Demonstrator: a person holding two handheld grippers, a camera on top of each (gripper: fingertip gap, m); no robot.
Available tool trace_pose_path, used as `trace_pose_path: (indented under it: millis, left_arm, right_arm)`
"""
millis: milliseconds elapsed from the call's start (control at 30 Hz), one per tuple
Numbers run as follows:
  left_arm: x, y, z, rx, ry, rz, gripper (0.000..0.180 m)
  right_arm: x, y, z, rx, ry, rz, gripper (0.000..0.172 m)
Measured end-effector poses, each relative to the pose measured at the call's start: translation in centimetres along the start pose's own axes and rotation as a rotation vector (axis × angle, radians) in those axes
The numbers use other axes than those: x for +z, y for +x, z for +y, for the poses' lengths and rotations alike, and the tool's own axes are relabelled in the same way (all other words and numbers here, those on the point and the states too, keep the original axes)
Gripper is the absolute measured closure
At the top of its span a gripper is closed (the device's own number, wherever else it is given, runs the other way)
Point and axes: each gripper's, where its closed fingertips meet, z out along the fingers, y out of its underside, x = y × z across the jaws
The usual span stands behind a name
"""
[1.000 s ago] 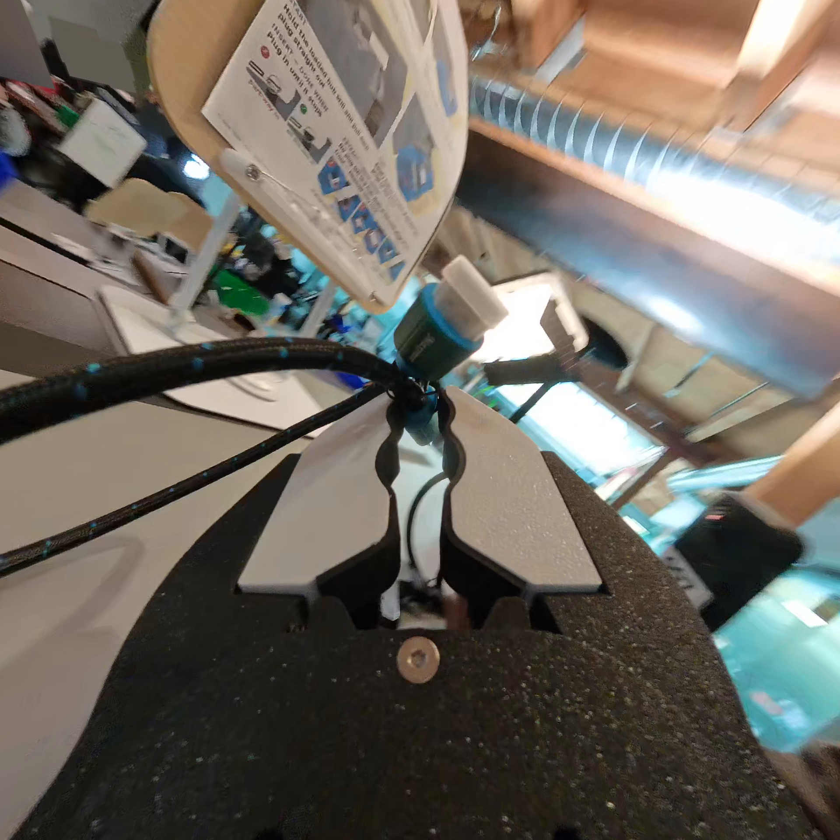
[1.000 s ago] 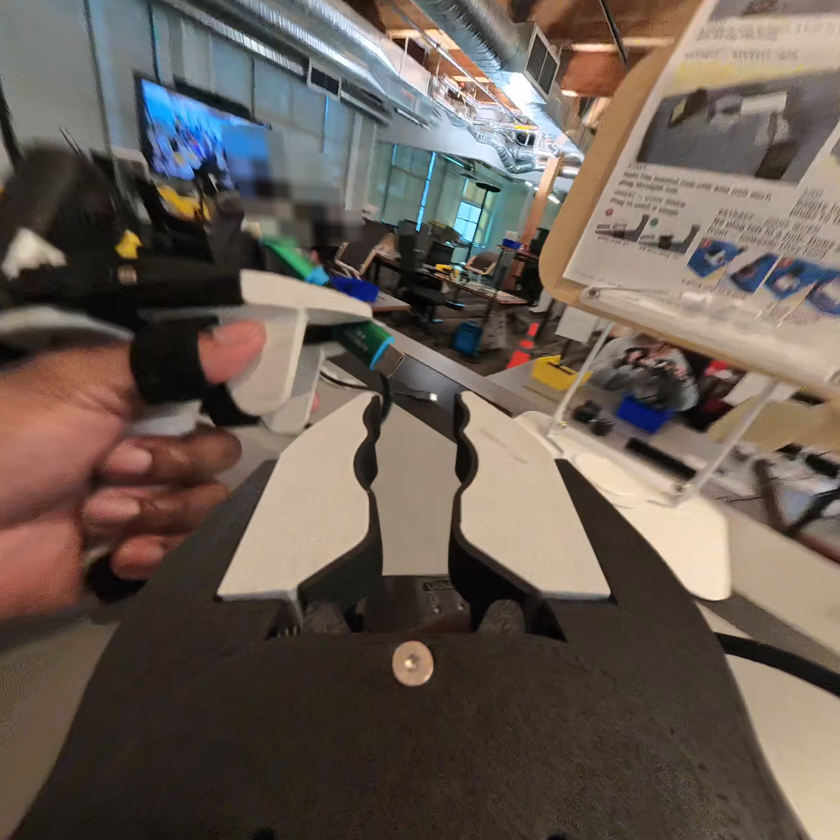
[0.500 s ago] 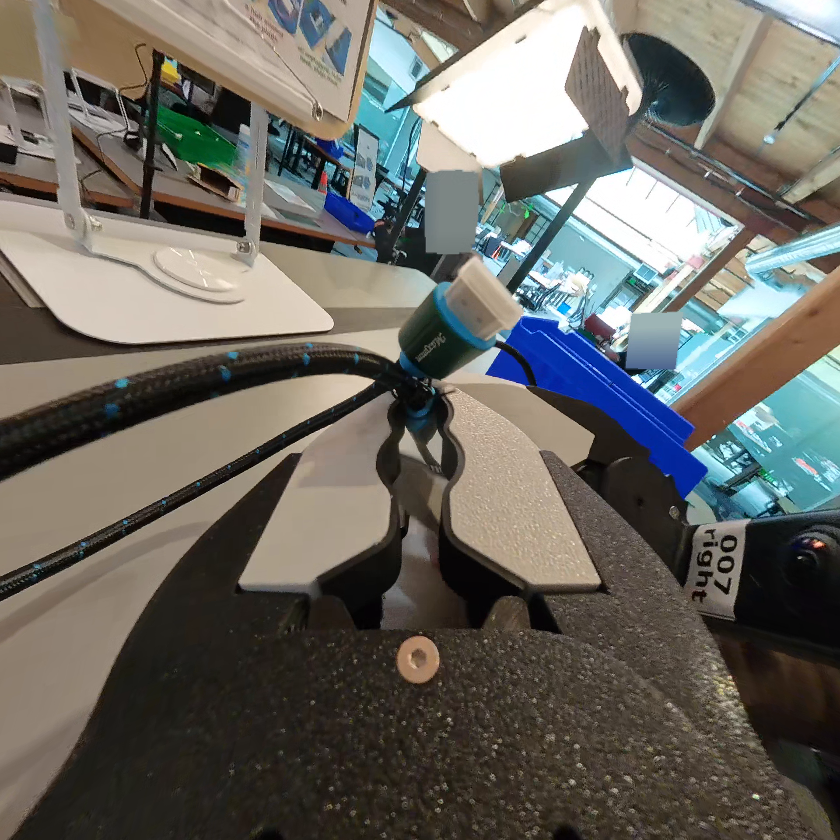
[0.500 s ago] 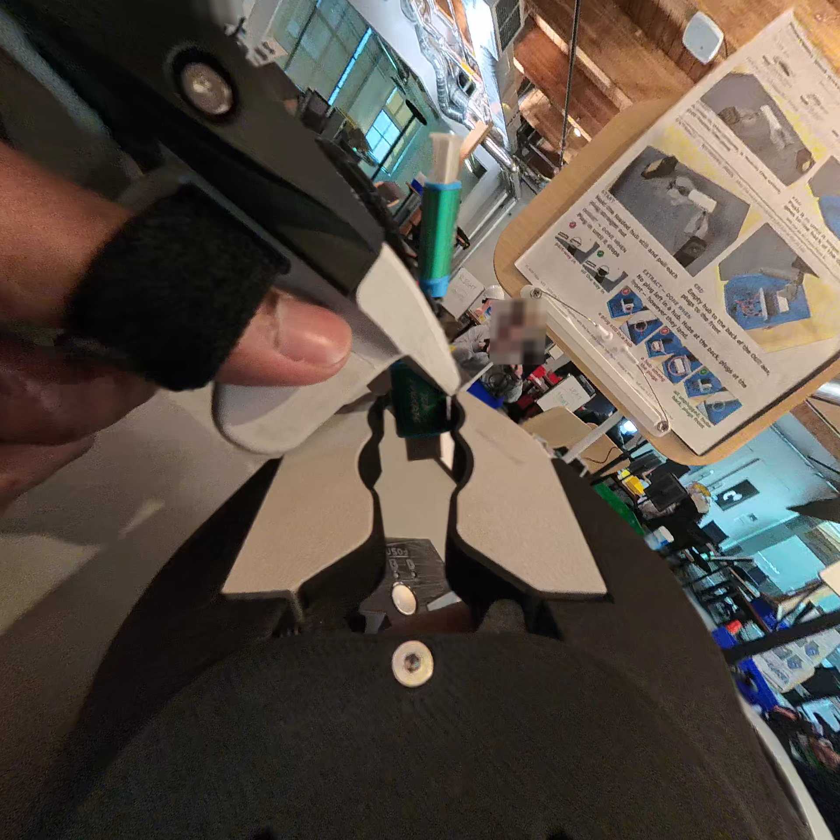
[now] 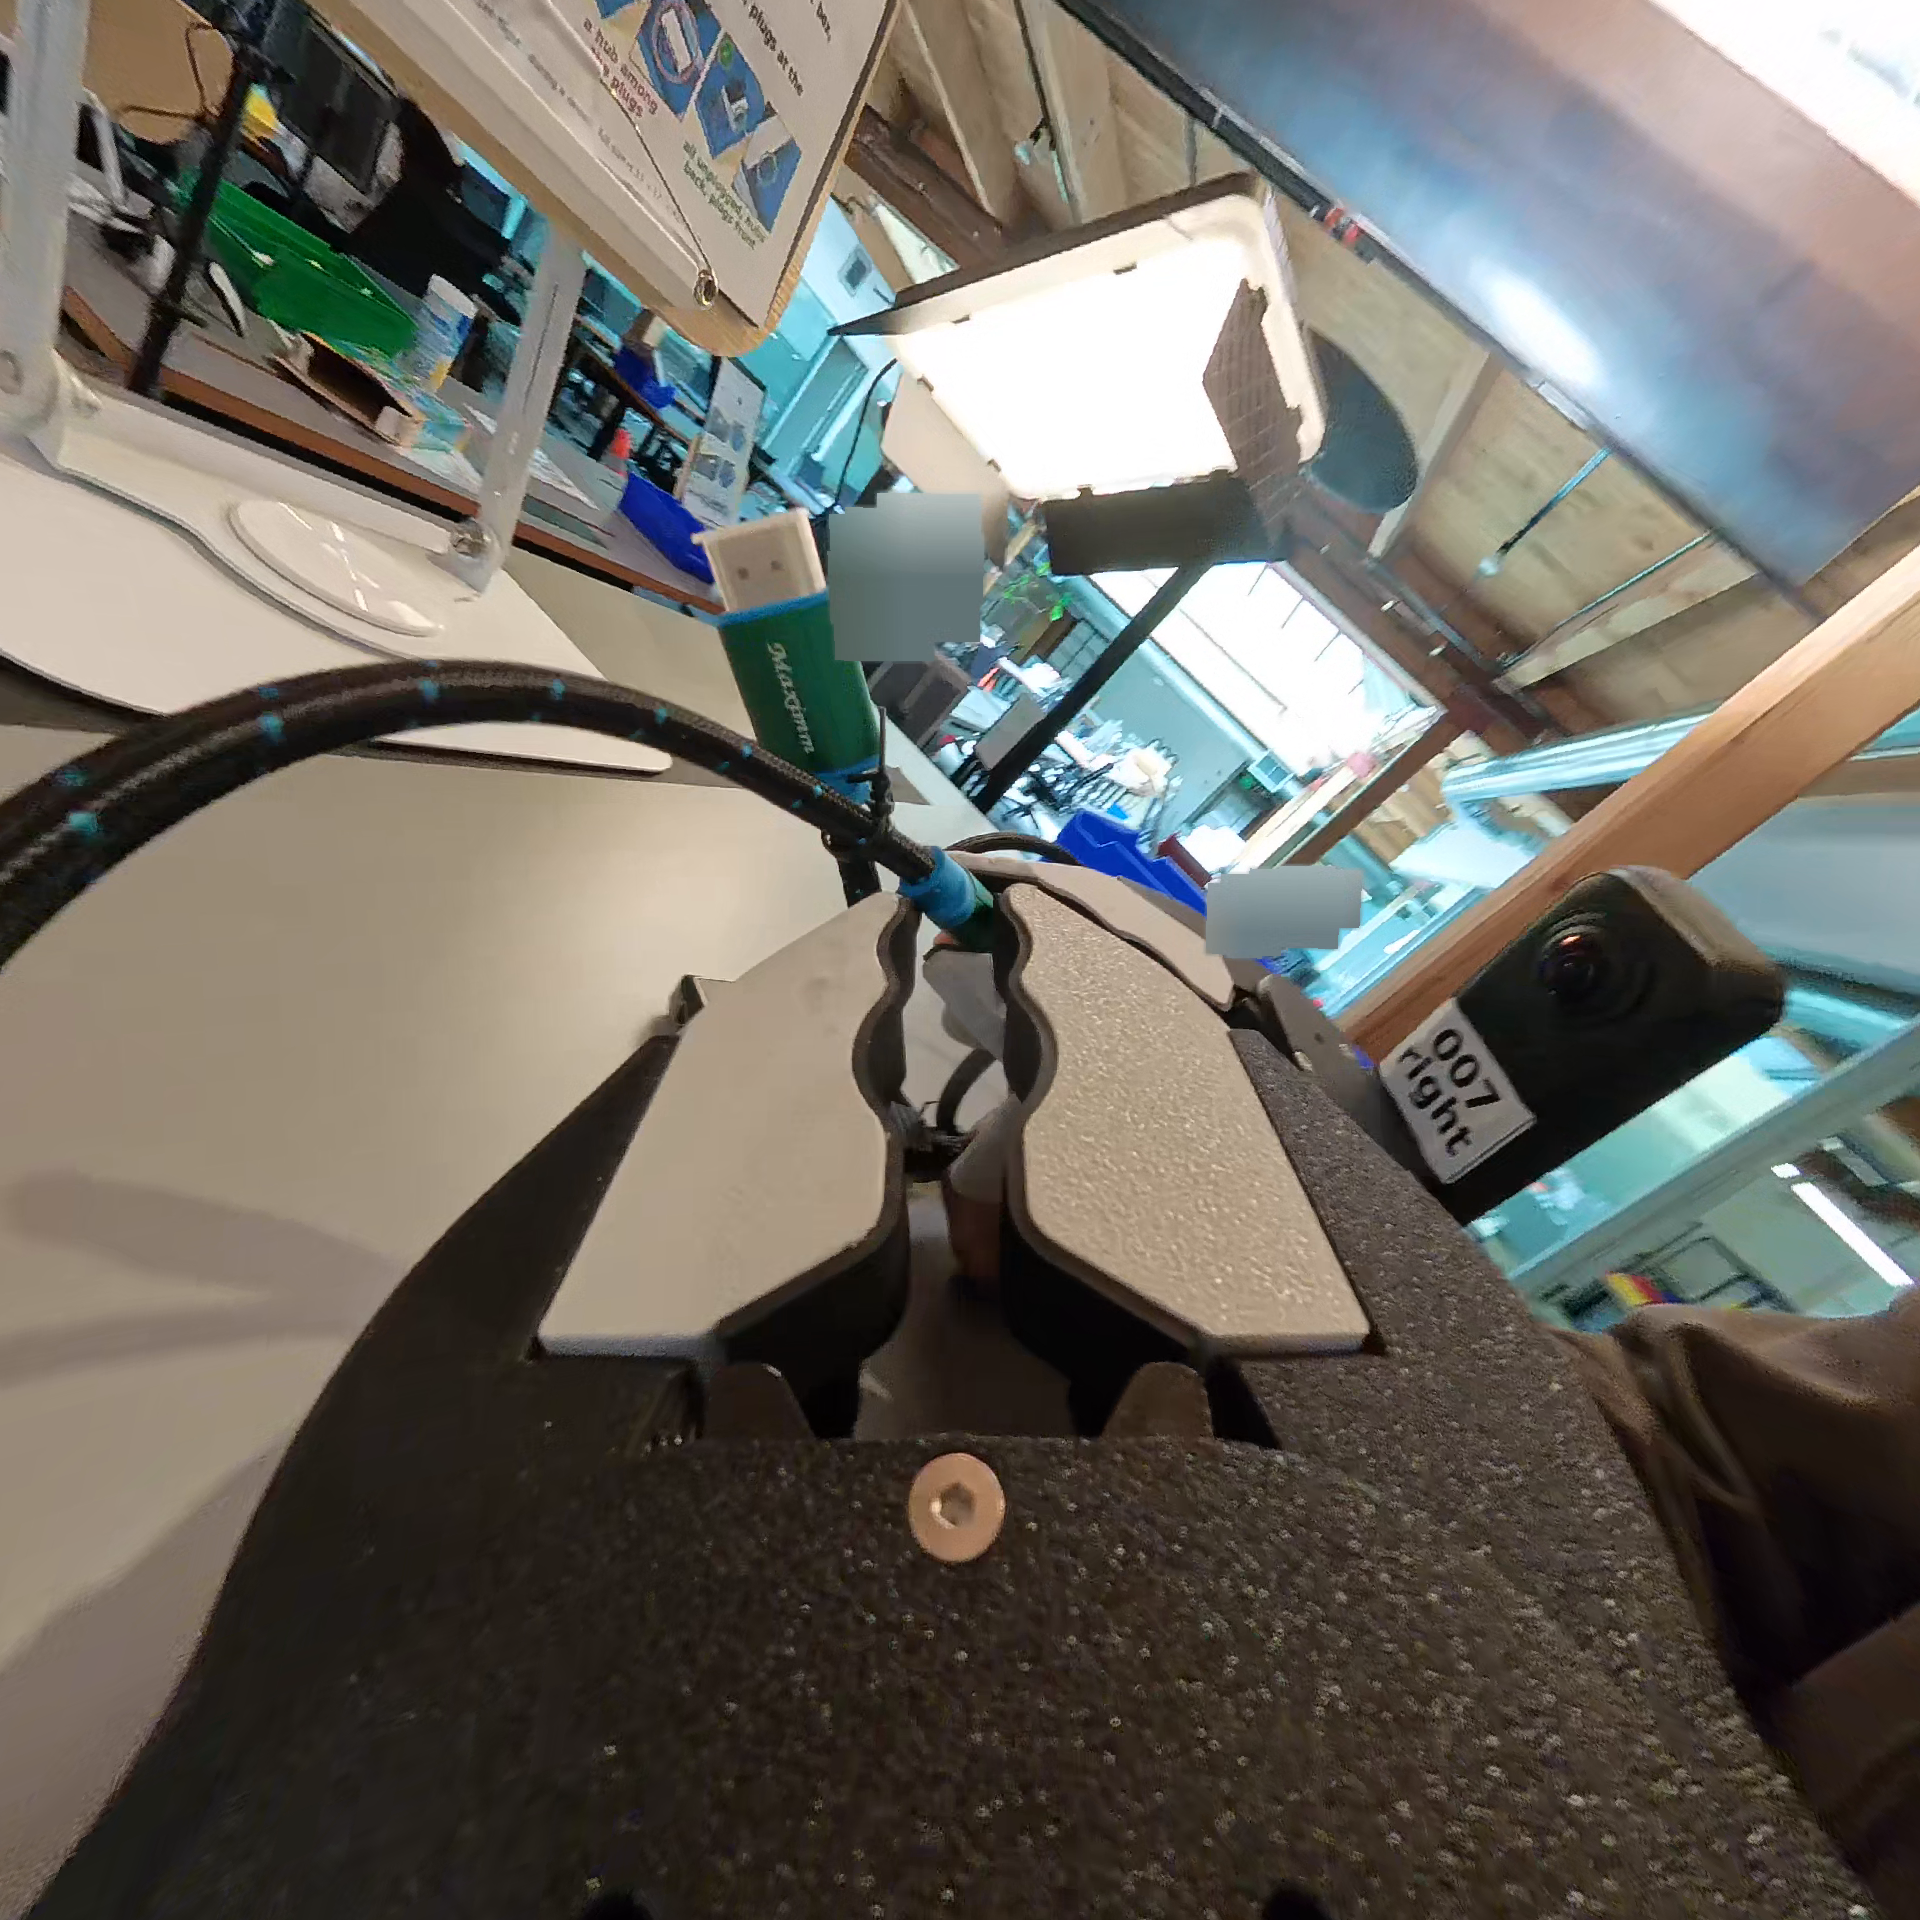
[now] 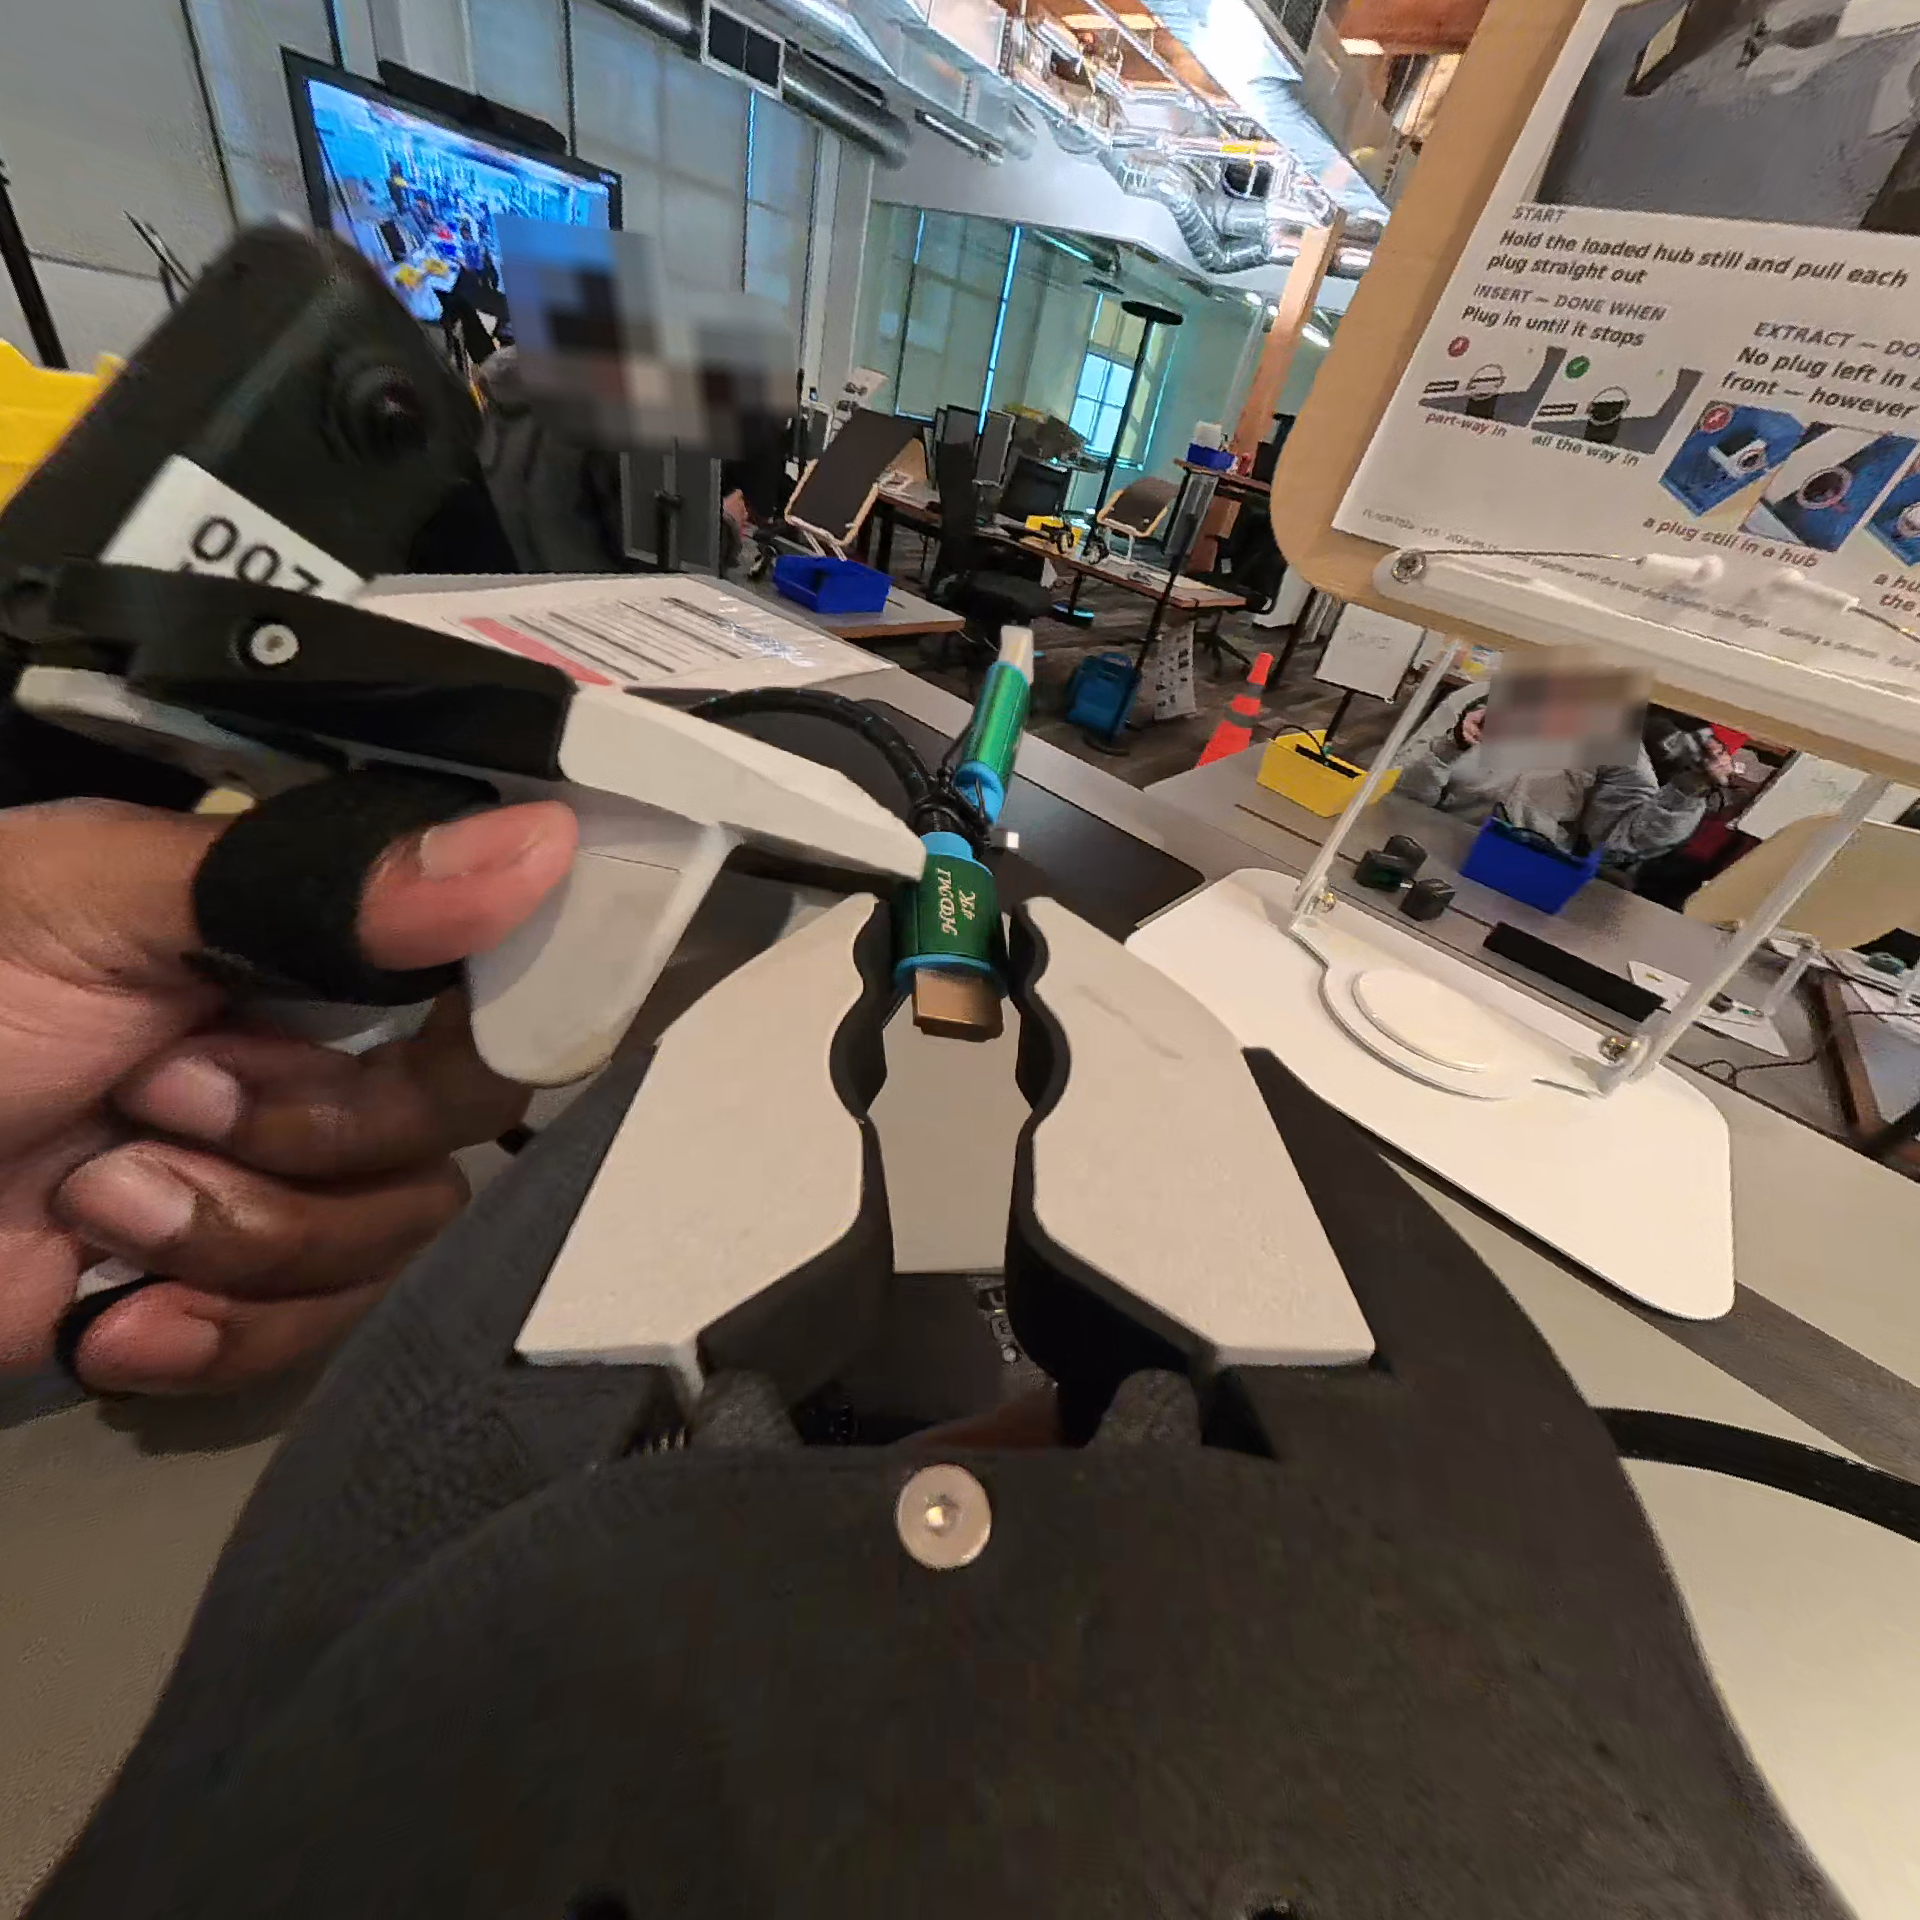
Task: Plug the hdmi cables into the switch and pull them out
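Green cable plug [image 6: 948, 914], metal-cased with blue collars and a gold connector tip pointing back toward the camera, sits between the two fingertips of the right gripper [image 6: 940, 935]. Both dark inner pads close in on its sides, so the jaws stand only narrowly apart, pressed on the plug body. The left gripper [image 5: 956, 920] comes in from the left in the right wrist view, and its pale fingertip [image 6: 831, 821] touches the upper blue collar of that same plug. In its own view its jaws are nearly together on the blue collar where the cable meets the plug; how firmly the pads bear on it is hard to tell.

From the collar a black braided cable [image 5: 436, 707] with blue flecks arches away to the left. Tied against it just beyond the fingertips is a second green plug [image 5: 795, 675], tilted upward, with a white cap [image 5: 764, 561] on its end.

A hand [image 6: 218, 1049] with a black finger strap works the left gripper's trigger. Below lies a pale grey table [image 5: 364, 987]. To the right of the grippers stands a white stand base [image 6: 1507, 1122] with clear legs carrying a wooden board with an instruction sheet [image 6: 1662, 343]. Behind are desks, blue bins [image 6: 831, 582] and a wall screen [image 6: 447, 208].
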Motion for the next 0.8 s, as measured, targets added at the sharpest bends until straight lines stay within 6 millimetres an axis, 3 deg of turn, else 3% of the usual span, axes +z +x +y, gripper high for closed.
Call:
trace_pose_path:
  millis: [333, 800]
  left_arm:
    - [-0.7, 0.2, 0.3, -0.318, -0.040, 0.159, 0.167]
    - [-1.0, 0.5, 0.5, -0.496, -0.036, 0.260, 0.167]
  right_arm:
    - [-0.2, -0.6, -0.3, -0.091, 0.030, 0.009, 0.152]
    - [-0.3, -1.5, -0.6, -0.155, 0.062, -0.022, 0.153]
